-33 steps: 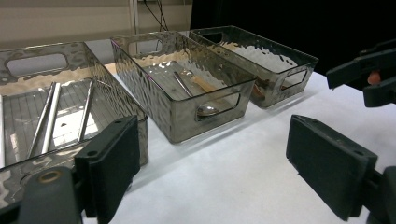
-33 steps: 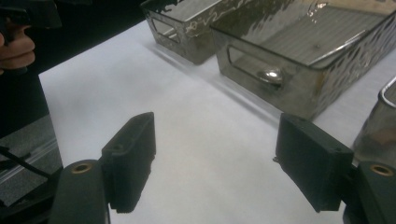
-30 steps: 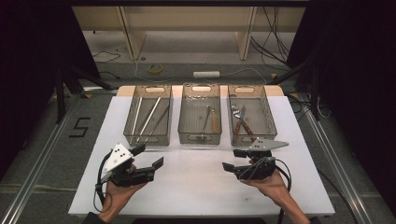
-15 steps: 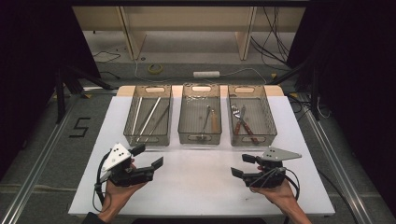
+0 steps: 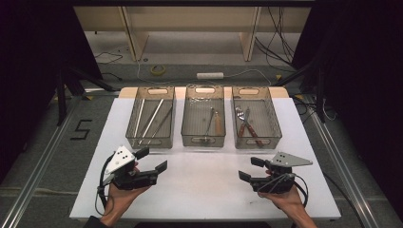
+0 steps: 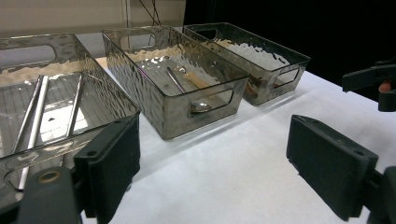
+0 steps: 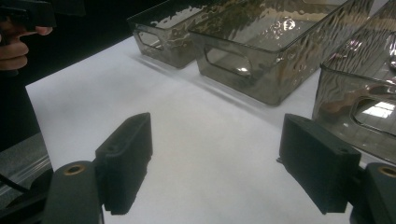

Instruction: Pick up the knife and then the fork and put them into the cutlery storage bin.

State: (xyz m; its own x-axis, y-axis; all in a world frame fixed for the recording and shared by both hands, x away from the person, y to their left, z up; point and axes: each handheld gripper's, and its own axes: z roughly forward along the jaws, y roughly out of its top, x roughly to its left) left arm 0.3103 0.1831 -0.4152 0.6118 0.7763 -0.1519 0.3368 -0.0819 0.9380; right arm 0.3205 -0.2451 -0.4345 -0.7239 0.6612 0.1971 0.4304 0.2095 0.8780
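A: Start at the fingers. What have they got?

B: Nothing. The left gripper (image 5: 154, 160) has its fingers (image 6: 112, 163) spread wide with bare desk between them, and the right gripper (image 5: 252, 167) is just as far open and just as empty.

A: And where do they sit?

B: Both hang low over the white desk (image 5: 204, 185), on the person's side of the middle bin (image 5: 205, 140). The left one is in front of the left bin (image 5: 151, 141), the right one in front of the right bin (image 5: 257, 140), well apart from each other.

A: What's in the bins?

B: Long metal rods (image 5: 151, 118) left of the middle bin, a spoon (image 5: 209, 122) inside it, and red-handled pliers (image 5: 247, 126) to its right.

A: So how far along?

B: I'd judge either not begun or between moves: every tool lies in a bin, none is on the desk, none is held. A reach into a bin is all that's left to start.
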